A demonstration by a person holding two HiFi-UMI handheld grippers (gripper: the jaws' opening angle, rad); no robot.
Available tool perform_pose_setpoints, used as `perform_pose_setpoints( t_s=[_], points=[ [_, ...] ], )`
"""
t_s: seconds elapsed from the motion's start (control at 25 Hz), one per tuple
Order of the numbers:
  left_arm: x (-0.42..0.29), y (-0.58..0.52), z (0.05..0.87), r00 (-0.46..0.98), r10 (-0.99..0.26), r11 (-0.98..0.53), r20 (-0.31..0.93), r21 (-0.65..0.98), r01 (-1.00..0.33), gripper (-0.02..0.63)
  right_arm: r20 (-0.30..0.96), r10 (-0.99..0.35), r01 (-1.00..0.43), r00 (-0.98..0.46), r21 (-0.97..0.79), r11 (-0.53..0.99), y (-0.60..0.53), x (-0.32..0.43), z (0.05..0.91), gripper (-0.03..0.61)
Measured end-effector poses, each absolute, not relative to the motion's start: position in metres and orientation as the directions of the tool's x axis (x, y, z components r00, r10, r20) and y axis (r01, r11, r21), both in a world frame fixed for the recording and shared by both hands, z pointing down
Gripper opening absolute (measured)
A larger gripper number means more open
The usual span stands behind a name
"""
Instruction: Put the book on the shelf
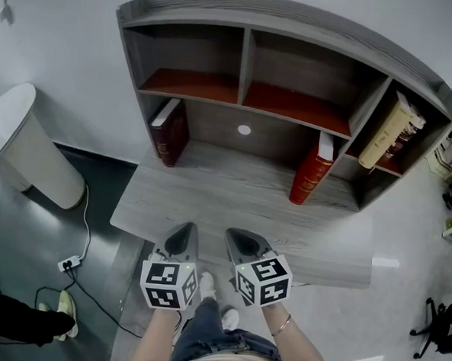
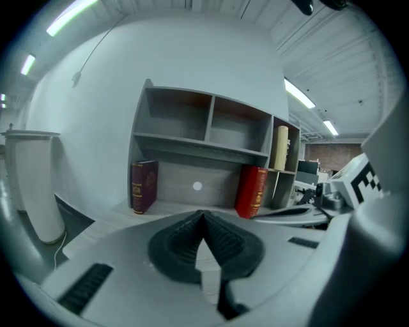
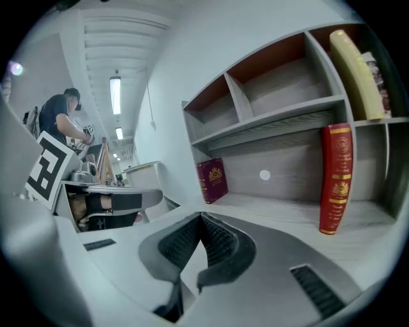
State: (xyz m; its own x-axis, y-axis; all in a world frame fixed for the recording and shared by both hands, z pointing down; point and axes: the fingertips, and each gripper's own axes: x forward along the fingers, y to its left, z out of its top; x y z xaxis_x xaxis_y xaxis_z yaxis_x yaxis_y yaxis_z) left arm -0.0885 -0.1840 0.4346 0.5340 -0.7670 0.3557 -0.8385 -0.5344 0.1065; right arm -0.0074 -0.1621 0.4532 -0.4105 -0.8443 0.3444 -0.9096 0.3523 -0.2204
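Observation:
Two books stand on the grey desk (image 1: 209,202) under the shelf unit (image 1: 245,59): a maroon book (image 1: 170,131) leaning at the left and a red book (image 1: 312,170) at the right. A cream book (image 1: 389,129) leans in the right side compartment. My left gripper (image 1: 182,242) and right gripper (image 1: 241,245) hover side by side over the desk's near edge, both shut and holding nothing. In the left gripper view the shut gripper (image 2: 203,216) points between the maroon book (image 2: 144,186) and the red book (image 2: 252,191). In the right gripper view the gripper (image 3: 202,217) faces the maroon book (image 3: 213,181), with the red book (image 3: 336,177) at the right.
A white bin (image 1: 25,148) stands on the floor at the left, with a power strip (image 1: 69,263) and cable near it. The two upper shelf compartments (image 1: 195,56) hold nothing. A person (image 3: 64,118) stands far off in the right gripper view. A chair base (image 1: 438,326) is at the right.

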Motion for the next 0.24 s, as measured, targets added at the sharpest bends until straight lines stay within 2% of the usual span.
perform_pose_setpoints(
  t_s=[0.24],
  points=[
    [-0.065, -0.152, 0.432, 0.551, -0.751, -0.551, 0.364, 0.115, -0.826, 0.011, 0.336, -0.86, -0.918, -0.385, -0.231, 0.322, -0.128, 0.017, 0.448, 0.008]
  ],
)
